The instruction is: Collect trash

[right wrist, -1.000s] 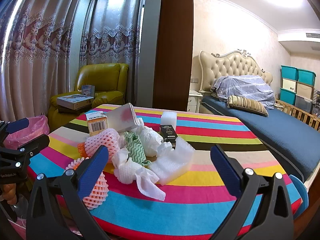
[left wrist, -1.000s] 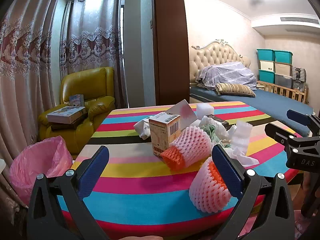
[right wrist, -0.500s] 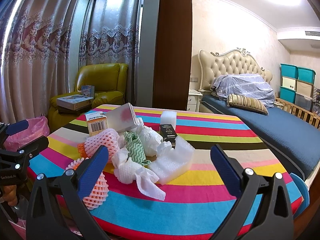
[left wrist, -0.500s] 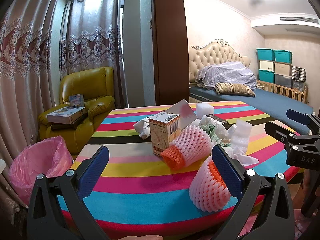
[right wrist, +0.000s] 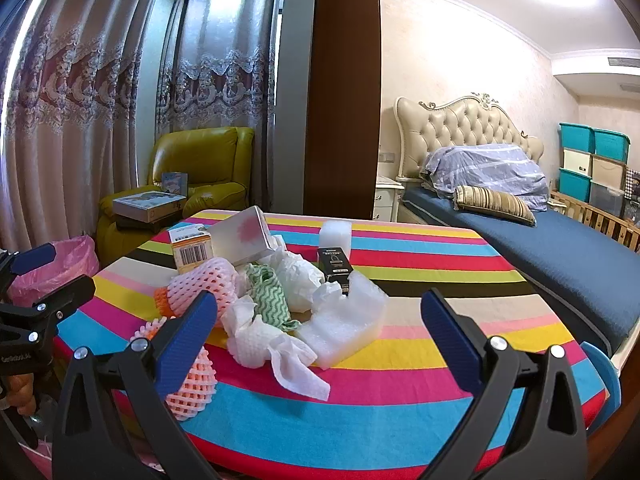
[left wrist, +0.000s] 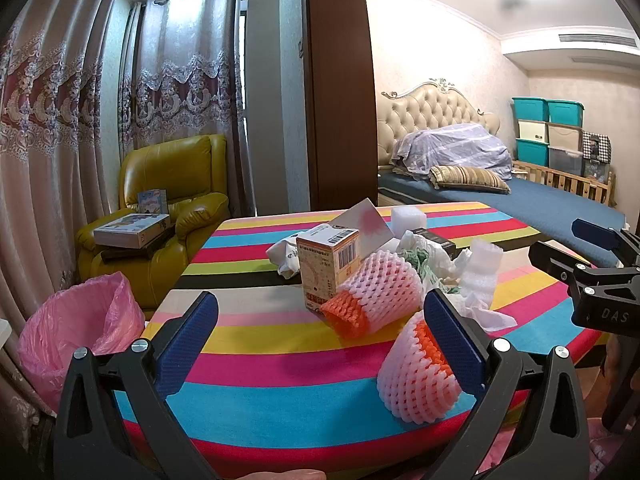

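A pile of trash lies on the striped table [left wrist: 280,400]: two pink-and-orange foam nets [left wrist: 376,300] [left wrist: 420,380], an orange carton [left wrist: 326,260], a pink-and-white box [right wrist: 244,236], crumpled white tissues [right wrist: 276,344], a green wavy cloth [right wrist: 272,300], white foam wrap [right wrist: 344,328], a black box [right wrist: 334,264] and a white foam block [right wrist: 335,234]. My left gripper [left wrist: 320,340] is open and empty at the table's near edge. My right gripper [right wrist: 320,340] is open and empty in front of the pile. A bin lined with a pink bag [left wrist: 76,332] stands left of the table.
A yellow armchair [left wrist: 172,184] with boxes on it stands behind the bin, by the curtains. A brown pillar [left wrist: 340,80] rises behind the table. A bed [right wrist: 540,232] and stacked storage boxes [right wrist: 592,160] lie to the right.
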`<state>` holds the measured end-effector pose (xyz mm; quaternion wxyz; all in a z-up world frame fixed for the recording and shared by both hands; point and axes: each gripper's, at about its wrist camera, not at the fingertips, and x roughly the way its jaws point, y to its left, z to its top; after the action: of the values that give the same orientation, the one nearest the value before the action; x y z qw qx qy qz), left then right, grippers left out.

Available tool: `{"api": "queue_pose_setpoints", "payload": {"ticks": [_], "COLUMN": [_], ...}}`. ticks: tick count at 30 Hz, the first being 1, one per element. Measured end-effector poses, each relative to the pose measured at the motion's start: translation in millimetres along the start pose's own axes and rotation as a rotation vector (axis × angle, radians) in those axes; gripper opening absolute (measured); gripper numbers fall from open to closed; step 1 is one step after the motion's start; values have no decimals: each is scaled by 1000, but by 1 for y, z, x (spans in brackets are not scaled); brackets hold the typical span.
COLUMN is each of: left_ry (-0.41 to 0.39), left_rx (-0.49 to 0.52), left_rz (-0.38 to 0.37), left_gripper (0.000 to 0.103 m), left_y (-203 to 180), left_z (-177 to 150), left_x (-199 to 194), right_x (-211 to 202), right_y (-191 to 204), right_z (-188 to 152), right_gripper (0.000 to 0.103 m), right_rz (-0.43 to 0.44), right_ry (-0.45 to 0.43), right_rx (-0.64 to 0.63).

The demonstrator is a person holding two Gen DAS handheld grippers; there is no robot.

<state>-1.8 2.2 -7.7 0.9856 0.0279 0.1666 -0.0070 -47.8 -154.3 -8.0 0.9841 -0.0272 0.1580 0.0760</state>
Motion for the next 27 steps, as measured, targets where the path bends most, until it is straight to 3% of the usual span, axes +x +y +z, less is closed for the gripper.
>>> {"api": "queue_pose_setpoints", "payload": {"ticks": [27], "left_ry": [-1], "left_rx": [18], "left_rz": [-15], "left_gripper": [96], "left_y": [-5], "left_z": [3], "left_x": [-3], "right_x": [3], "right_y": [-5], "right_z": [-2], "right_gripper": [99], "right_rz": [-2], "right_ry": [10], "right_rx": [24]}}
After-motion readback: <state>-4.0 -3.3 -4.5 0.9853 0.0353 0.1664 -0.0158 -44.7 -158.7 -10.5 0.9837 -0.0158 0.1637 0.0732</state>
